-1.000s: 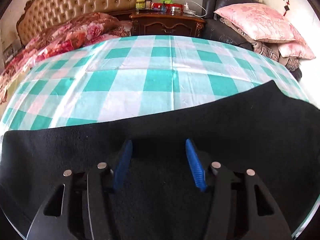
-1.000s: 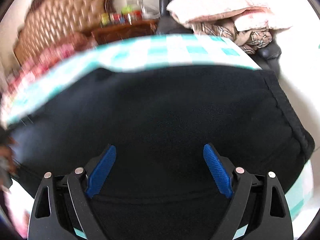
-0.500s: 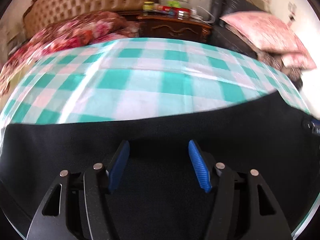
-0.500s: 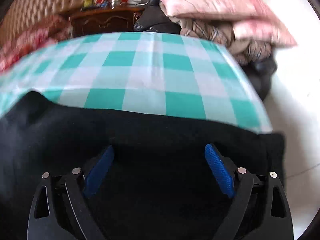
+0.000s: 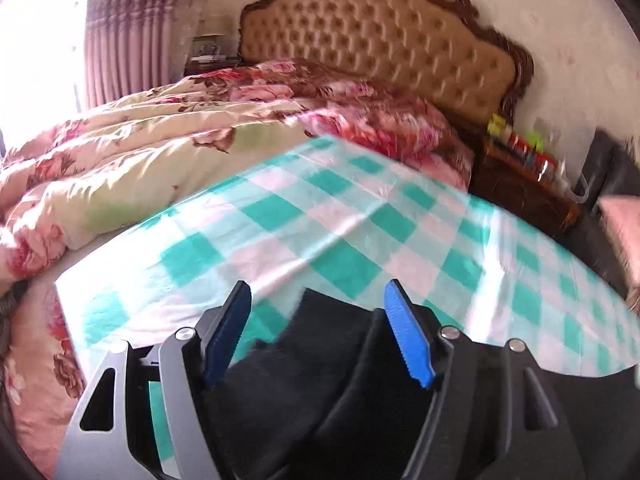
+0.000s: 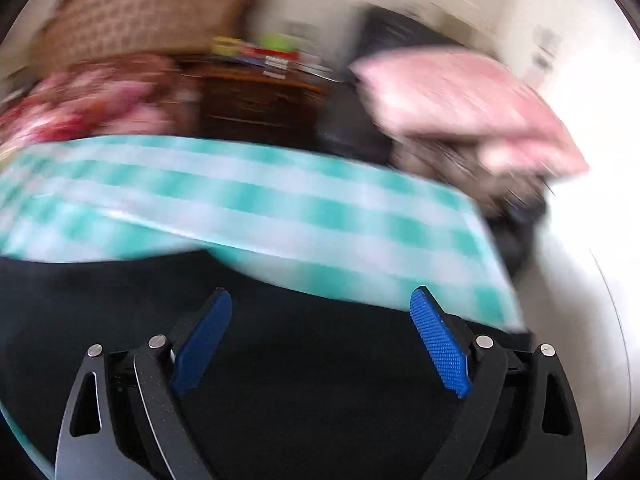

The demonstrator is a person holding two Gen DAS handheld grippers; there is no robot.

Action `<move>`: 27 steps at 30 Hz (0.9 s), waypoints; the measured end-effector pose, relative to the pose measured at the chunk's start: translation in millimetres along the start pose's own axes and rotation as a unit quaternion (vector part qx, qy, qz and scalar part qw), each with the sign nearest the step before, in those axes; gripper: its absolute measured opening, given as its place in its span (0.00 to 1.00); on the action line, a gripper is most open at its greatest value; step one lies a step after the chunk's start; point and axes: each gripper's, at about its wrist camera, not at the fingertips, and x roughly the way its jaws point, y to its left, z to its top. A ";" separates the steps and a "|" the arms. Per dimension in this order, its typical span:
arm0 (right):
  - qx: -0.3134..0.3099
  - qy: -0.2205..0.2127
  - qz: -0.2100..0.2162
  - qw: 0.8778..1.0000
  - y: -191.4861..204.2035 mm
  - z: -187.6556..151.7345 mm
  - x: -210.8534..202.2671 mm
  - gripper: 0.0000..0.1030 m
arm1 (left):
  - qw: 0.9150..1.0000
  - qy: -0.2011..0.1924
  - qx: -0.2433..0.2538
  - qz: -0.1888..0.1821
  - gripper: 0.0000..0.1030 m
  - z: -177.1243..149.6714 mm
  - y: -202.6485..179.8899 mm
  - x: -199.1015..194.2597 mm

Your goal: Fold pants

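A: Pants (image 5: 304, 368), black, lie on the teal-and-white checked sheet (image 5: 348, 240) at the near edge of the bed. Which edges show?

B: In the left wrist view a corner of the dark cloth juts up between the fingers of the left tongs (image 5: 316, 336); bare check lies beyond it and to its left. In the right wrist view the pants (image 6: 312, 380) fill the lower frame, and their far edge runs roughly side to side below the sheet (image 6: 280, 208). That view is blurred.

A: State of the tongs?

B: The left tongs are opening. Cloth lies between the blue pads (image 5: 404, 340), and no pad presses on it. The right tongs (image 6: 320, 344) stand wide apart above the cloth, gripping nothing.

A: Open room?

B: The checked sheet past the pants is bare as far as the floral quilt (image 5: 160, 152), which is bunched on the left below the tufted headboard (image 5: 376, 36). At the right the sheet ends at the bed's corner, with pink pillows (image 6: 464, 108) on a dark seat beyond.

A: Containers?

B: None is discernible; small items on the wooden nightstand (image 5: 520, 188) are too blurred to identify.

A: Long axis?

B: It appears to run side to side along the near edge; which end is the waistband cannot be told.
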 end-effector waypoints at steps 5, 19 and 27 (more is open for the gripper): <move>-0.086 0.027 0.120 0.989 126.4 8.0 12.5 0.85 | 0.998 -0.007 0.039 -0.038 0.37 -21.1 12.8 -36.0; -0.088 0.084 0.070 0.990 207.1 -2.1 87.5 0.86 | 0.995 0.032 0.060 -0.075 0.28 -70.4 62.1 -34.9; -0.061 0.044 0.118 0.990 205.4 -6.8 50.3 0.86 | 0.987 0.072 -0.077 -0.119 0.36 -70.1 102.0 -36.2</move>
